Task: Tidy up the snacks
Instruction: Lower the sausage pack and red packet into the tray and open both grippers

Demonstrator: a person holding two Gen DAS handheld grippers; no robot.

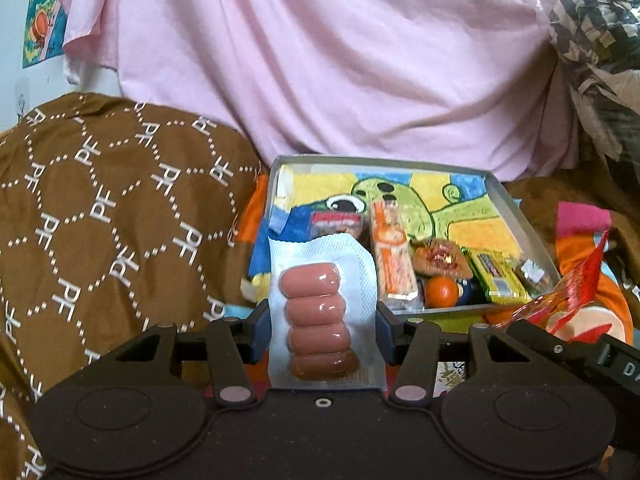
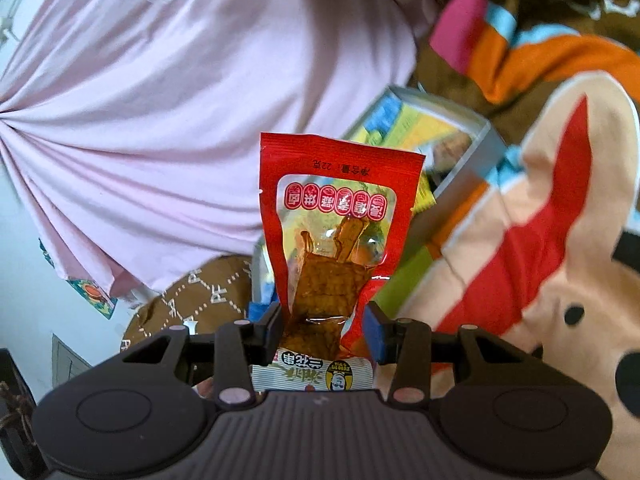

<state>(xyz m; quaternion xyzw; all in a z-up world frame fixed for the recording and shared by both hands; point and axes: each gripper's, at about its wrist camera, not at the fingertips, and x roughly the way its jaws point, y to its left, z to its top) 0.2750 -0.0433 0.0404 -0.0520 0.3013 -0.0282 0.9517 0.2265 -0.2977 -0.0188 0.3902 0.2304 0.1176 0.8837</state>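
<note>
My left gripper (image 1: 323,326) is shut on a clear pack of small pink sausages (image 1: 318,308), held upright in front of a grey box (image 1: 516,208). The box has a cartoon drawing on its floor and holds several snacks at its near end: an orange-white bar (image 1: 390,252), a small orange (image 1: 441,292), a yellow-green packet (image 1: 498,276). My right gripper (image 2: 325,330) is shut on a red packet of brown tofu skewers (image 2: 334,232), lifted with the grey box (image 2: 472,152) behind it. The red packet (image 1: 568,296) also shows at the right edge of the left wrist view.
A brown quilt with a white letter pattern (image 1: 100,208) lies left of the box. A pink sheet (image 1: 320,60) hangs behind. A colourful cartoon blanket (image 2: 540,240) covers the surface to the right. A striped plastic-wrapped bundle (image 1: 592,28) sits at the upper right.
</note>
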